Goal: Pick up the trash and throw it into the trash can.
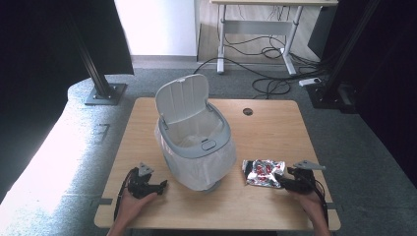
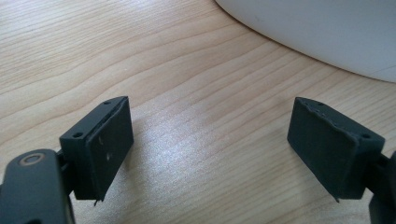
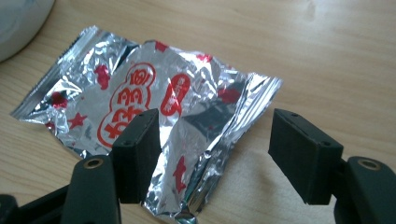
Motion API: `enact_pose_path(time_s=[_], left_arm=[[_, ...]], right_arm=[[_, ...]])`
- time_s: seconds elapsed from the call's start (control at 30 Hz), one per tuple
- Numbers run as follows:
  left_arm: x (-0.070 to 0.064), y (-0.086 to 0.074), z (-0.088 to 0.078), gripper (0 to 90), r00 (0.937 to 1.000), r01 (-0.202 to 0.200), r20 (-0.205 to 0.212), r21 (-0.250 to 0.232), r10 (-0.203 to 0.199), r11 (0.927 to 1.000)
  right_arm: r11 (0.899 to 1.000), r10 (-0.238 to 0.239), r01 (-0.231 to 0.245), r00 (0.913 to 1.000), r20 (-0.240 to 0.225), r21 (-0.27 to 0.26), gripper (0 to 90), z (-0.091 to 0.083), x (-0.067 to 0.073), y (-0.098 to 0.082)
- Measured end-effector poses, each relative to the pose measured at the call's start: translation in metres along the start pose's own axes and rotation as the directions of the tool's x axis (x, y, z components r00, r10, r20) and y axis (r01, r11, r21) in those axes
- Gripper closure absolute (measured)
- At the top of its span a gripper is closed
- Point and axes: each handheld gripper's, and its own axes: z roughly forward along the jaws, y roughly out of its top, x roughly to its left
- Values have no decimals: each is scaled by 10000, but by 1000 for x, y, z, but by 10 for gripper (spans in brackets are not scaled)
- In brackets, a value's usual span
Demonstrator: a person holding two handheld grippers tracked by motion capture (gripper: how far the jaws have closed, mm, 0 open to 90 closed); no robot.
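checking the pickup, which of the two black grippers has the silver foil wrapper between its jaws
The right gripper: its open jaws straddle the crinkled silver foil wrapper. The left gripper has bare wood between its jaws.

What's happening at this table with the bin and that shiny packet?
A person sits at a wooden table with a two-jaw gripper in each hand. The right gripper is open around one corner of a crumpled silver snack wrapper with red print, which lies flat on the table, not yet pinched. The left gripper rests open with nothing between its jaws, beside a small white bin. The bin has a bag liner and its lid stands up, so the wrapper looks headed there.
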Motion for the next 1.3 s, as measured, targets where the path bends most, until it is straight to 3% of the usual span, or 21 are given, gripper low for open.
enact_pose_path(time_s=[0.3,0.57,0.83,0.93,1.07,1.3], left_arm=[[0,0,0,142,10000,5,-6,-3,-5,10000],[0,0,0,142,10000,8,-13,-5,-8,10000],[-1,0,0,142,10000,15,-17,-2,-15,10000],[-1,0,0,142,10000,11,-16,1,-11,10000],[-1,0,0,142,10000,16,-17,-1,-16,10000],[-1,0,0,142,10000,15,-16,-4,-15,10000]], right_arm=[[9989,-116,117,9999,-8,453,349,9,2,-6],[9979,-341,336,9994,98,555,433,11,6,-7],[9970,-240,227,9996,163,742,716,9,5,-7],[9968,-34,36,10000,-27,800,810,8,3,-5],[9975,236,-215,9992,-314,667,845,6,1,-4],[9927,1108,-1150,9885,-1026,-354,858,-13,-12,2]])
